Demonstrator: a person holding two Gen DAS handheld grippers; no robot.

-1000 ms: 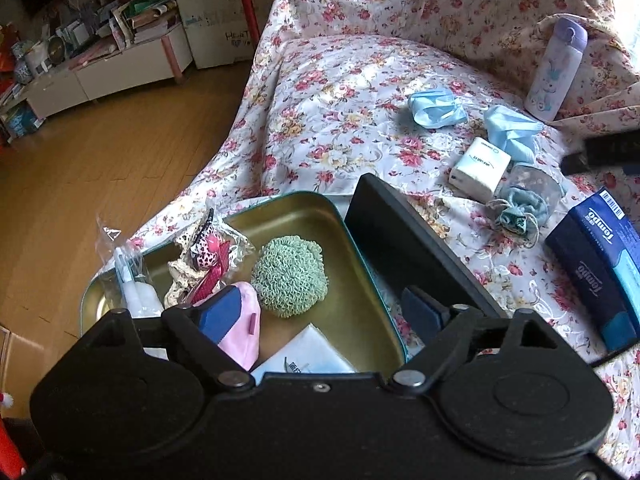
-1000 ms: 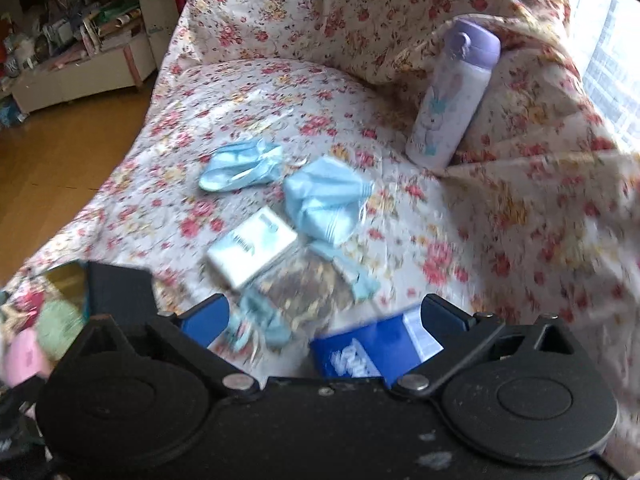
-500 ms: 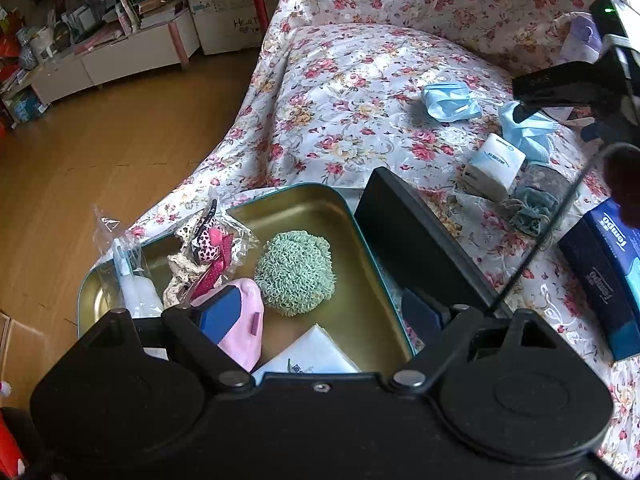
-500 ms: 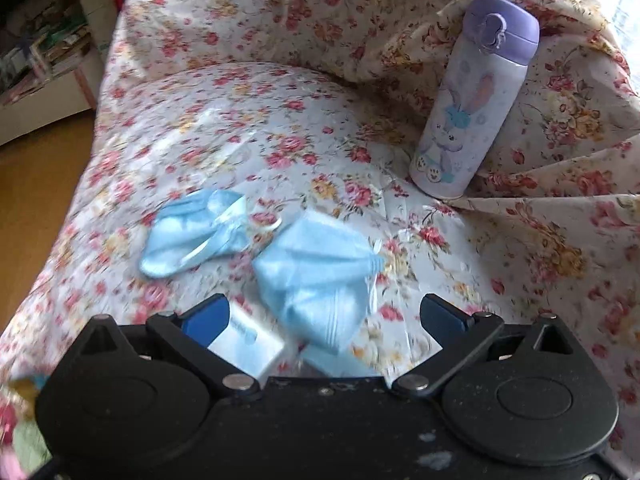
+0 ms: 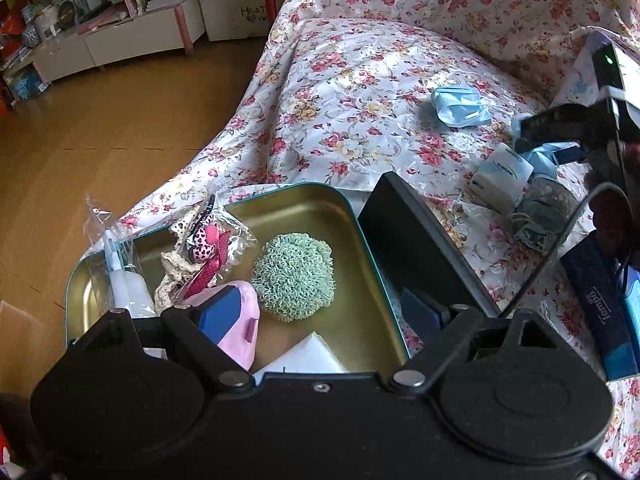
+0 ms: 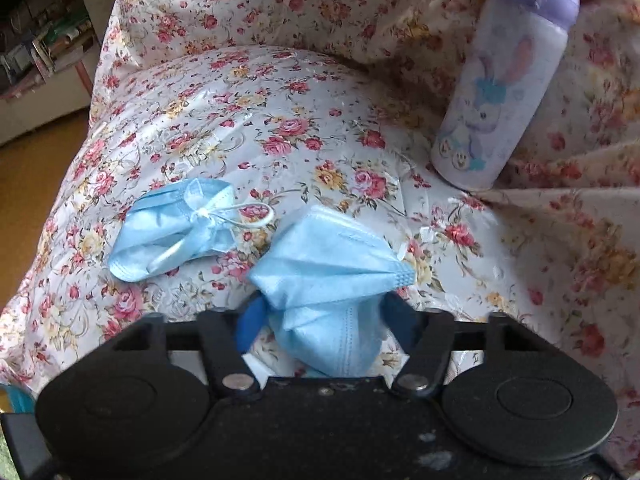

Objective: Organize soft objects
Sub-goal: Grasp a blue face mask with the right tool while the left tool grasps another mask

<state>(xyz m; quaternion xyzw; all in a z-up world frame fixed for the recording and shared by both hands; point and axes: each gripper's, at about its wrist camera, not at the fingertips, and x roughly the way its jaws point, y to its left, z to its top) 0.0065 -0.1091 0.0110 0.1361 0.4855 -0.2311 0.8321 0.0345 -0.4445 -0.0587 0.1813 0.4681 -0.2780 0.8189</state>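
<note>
While the right gripper (image 6: 326, 320) closes its jaws, a crumpled blue face mask (image 6: 332, 276) sits between its blue pads, which press into the folds on both sides. The mask lies on the floral-covered sofa seat (image 6: 280, 120), with a second blue mask (image 6: 180, 232) just beside it toward the seat's left edge. A lilac rabbit bottle (image 6: 500, 92) stands at the back right corner. The left gripper (image 5: 324, 312) hovers with wide, empty jaws over the tin tray (image 5: 352, 216) at the seat's front edge.

Floral-covered sofa (image 5: 360, 92) bears masks (image 5: 460, 106), tin (image 5: 360, 248).
</note>
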